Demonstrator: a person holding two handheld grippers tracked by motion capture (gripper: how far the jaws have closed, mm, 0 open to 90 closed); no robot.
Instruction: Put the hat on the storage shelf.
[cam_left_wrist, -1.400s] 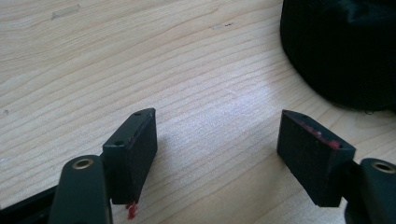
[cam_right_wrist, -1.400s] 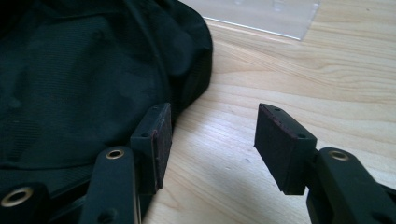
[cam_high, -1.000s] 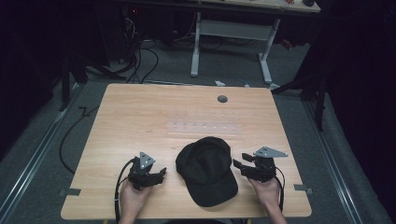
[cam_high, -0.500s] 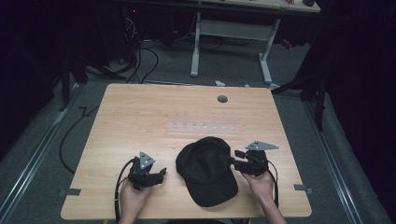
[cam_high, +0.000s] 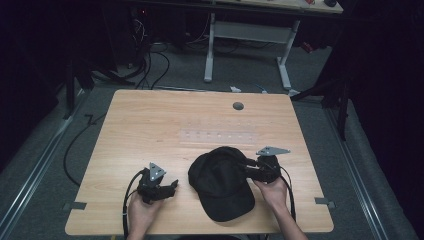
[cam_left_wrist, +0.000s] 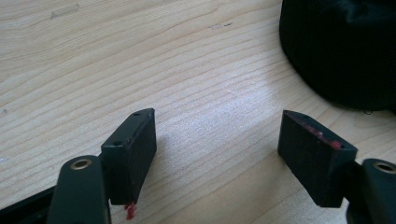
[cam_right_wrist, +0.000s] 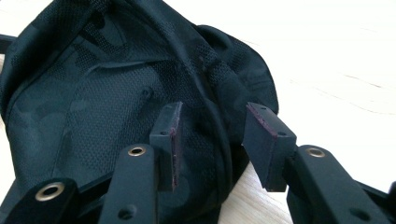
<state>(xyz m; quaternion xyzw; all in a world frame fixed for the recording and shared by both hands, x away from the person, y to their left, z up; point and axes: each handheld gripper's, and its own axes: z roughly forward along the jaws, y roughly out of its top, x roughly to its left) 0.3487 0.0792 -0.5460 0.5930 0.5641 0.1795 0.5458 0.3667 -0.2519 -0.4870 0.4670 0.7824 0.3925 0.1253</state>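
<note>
Two tongs low in the frame. Right tongs (cam_high: 248, 167) moved leftward since a second ago, now at the black cap (cam_high: 222, 182) lying low-centre on the bench (cam_high: 150, 125); jaws just been closing, cap's edge between them, not yet pinched. Left tongs (cam_high: 167, 187) wide open, empty. Likely grasp imminent.

Cap (cam_right_wrist: 116, 84): black cloth, matt, fine mesh weave, stitched seams. Surface (cam_left_wrist: 196, 93): pale wood, smooth, visible grain. Fingers (cam_left_wrist: 130, 154): matt black plastic.
</note>
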